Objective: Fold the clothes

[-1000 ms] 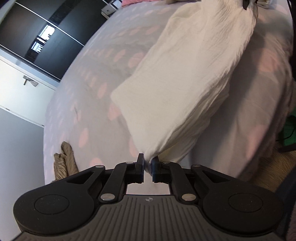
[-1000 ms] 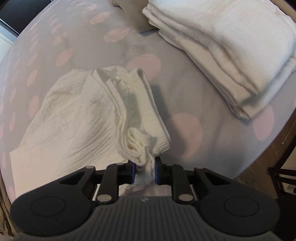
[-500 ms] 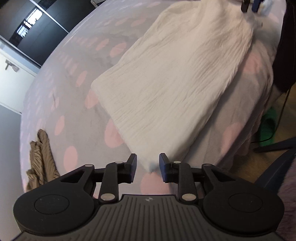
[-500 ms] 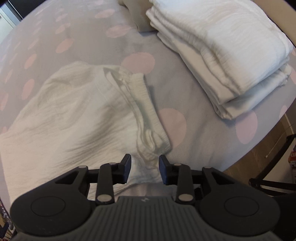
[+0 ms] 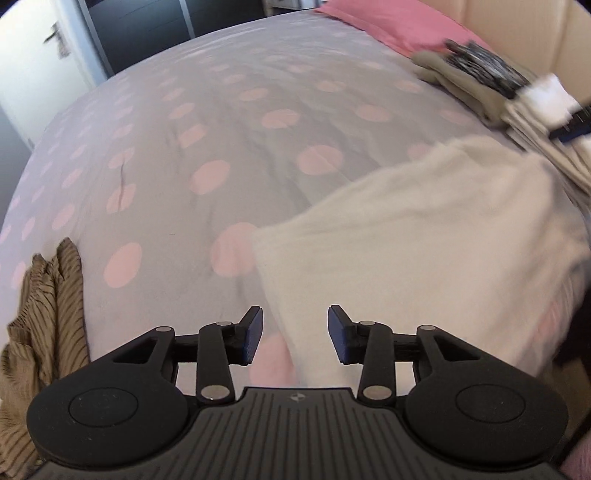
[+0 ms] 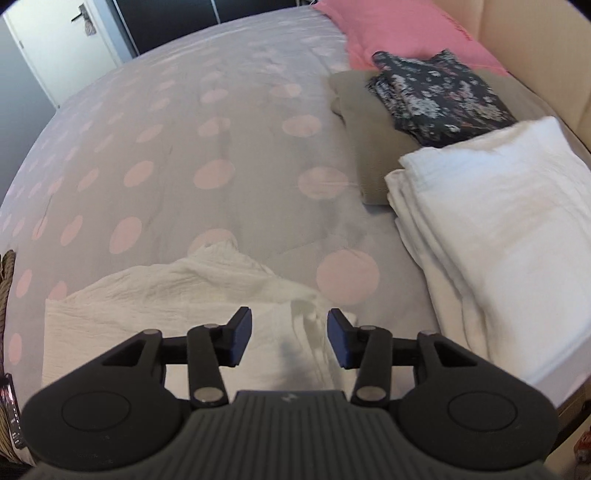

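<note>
Big dotted bedspread, with the cream garment lying flat near its front edge. It looks light, soft and floppy, so I'd pinch its corners. Left gripper and right gripper are both opening, nothing pinched between the jaws.

A bedroom in a home is showing here. A bed is filling both views, wearing a grey cover dotted with pink circles, and a pink pillow is lying at its head against a padded beige headboard. Folded clothes are sitting in stacks on the cover: a white pile, a dark floral garment. A white door with a lever handle is standing beyond the bed, beside dark wardrobe panels.
</note>
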Motion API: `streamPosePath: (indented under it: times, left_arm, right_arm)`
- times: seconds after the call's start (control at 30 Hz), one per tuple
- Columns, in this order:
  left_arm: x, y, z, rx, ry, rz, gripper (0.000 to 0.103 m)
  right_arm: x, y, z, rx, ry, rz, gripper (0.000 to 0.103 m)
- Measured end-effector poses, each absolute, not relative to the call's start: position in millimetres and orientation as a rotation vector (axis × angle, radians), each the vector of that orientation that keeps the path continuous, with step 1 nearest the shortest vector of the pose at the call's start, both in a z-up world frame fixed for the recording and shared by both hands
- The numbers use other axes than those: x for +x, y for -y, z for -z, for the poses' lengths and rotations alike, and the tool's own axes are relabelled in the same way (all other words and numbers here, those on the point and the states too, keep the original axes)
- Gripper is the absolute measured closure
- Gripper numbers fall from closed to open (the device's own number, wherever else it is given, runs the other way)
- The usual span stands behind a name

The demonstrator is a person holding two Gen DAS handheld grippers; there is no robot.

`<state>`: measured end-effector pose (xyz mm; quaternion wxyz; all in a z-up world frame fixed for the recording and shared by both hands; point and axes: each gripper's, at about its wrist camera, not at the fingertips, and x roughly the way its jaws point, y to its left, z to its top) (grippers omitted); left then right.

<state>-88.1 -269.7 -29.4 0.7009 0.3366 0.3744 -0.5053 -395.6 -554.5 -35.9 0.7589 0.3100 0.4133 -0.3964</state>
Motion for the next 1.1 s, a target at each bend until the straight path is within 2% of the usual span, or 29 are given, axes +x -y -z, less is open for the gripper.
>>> streamPosePath:
  times: [0.27, 0.47, 0.53, 0.6, 0.63, 0.77, 0.87, 1.1]
  left_arm:
    - [-39.0, 307.0, 78.3, 0.631, -0.966, 1.031, 0.066]
    - [-34.1, 332.3, 93.8, 0.613, -1.006, 1.042, 0.066]
    - [-34.1, 339.9, 98.6, 0.624, -1.002, 1.039, 0.066]
    - [-33.6, 346.4, 104.0, 0.634, -0.997, 1.024, 0.066]
    - [-32.4, 348.6, 106.9, 0.633, -1.0, 1.016, 0.066]
    - [-29.6, 354.0, 112.9, 0.61, -1.013, 1.007, 0.088]
    - [-31.7, 353.2, 111.2, 0.612, -1.001, 1.008, 0.093]
    - [-34.3, 349.4, 105.3, 0.601, -0.989, 1.001, 0.095]
  right_arm:
    - [-390.1, 590.4, 78.4, 0.8, -0.966, 0.83, 0.055]
    - [-394.4, 613.0, 107.5, 1.04, -1.023, 0.811, 0.057]
    - [-392.9, 614.6, 116.6, 1.087, -1.036, 0.787, 0.062]
    - [-388.6, 612.5, 120.6, 1.059, -1.062, 0.795, 0.093]
    - [-386.8, 610.6, 118.4, 1.028, -1.064, 0.795, 0.094]
    - [-388.6, 603.2, 93.5, 0.937, -0.982, 0.746, 0.097]
    - [-387.3, 590.9, 73.2, 0.861, -0.931, 0.664, 0.097]
    - [-391.5, 568.3, 37.1, 0.733, -0.805, 0.534, 0.097]
